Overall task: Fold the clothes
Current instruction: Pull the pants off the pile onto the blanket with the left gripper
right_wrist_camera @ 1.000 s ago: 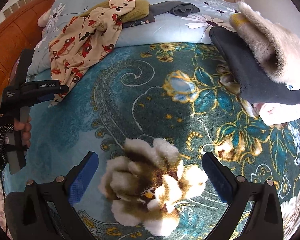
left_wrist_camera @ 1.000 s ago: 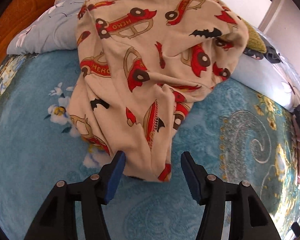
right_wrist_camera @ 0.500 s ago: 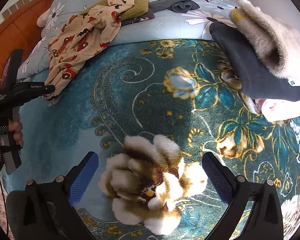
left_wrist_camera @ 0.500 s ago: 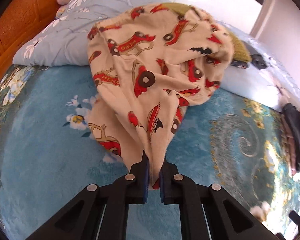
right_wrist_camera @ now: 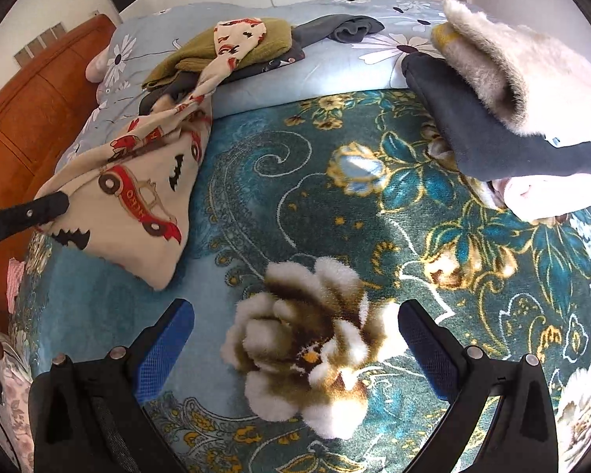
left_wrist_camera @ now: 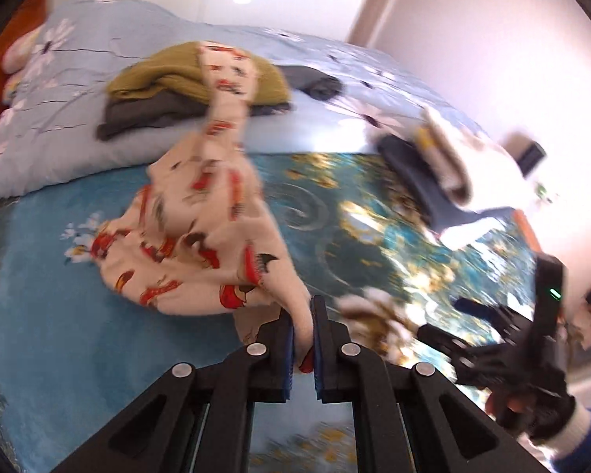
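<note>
Cloth first: from the left wrist, my left gripper (left_wrist_camera: 303, 331) pinches the car-print garment (left_wrist_camera: 201, 232), which trails toward 11 o'clock onto the olive pile (left_wrist_camera: 177, 75). From the right wrist, my right gripper (right_wrist_camera: 295, 339) gapes wide, holding nothing, over the floral blanket (right_wrist_camera: 335, 205); garment at 10 o'clock.

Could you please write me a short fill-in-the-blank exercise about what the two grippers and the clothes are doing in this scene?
1. The left gripper is shut on the car-print ____.
2. The right gripper hovers with its fingers ____ above the floral blanket.
3. The far end of the car-print garment lies draped over an ____-green folded garment on the pillow.

Missing words: garment; open; olive
</note>
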Motion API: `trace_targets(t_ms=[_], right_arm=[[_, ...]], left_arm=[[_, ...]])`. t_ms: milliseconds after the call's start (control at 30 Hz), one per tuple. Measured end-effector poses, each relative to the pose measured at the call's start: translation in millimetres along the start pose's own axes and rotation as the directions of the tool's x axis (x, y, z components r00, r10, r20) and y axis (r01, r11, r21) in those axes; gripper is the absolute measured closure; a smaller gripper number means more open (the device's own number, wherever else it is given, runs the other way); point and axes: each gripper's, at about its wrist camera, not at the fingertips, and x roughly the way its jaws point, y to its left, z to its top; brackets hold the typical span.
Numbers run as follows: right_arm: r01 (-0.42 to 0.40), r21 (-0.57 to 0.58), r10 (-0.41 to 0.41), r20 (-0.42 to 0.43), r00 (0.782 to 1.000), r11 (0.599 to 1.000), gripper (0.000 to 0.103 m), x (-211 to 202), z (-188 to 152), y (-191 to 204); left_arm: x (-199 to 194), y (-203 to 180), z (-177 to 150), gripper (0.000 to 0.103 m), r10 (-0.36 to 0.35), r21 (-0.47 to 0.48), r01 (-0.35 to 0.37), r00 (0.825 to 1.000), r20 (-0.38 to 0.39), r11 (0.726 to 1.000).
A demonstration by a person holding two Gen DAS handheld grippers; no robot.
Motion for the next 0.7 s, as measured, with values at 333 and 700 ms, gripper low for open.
trace_targets(t_ms=[333,700], right_arm=[[0.063,0.147,-0.068,0.035,0.997,0.987,0.000,-24,-8,-63],[0.123,0.234,-0.131,0.022,0.991,0.964,0.000,-31,-19,-117]], left_arm=[[68,-118,-25,0.092,-0.144,0.039,0.153,0.974,-0.175,0.988],[58,-86,-22,0.046,-0.249,-0.119,0.232,0.955,-0.159,0.965]])
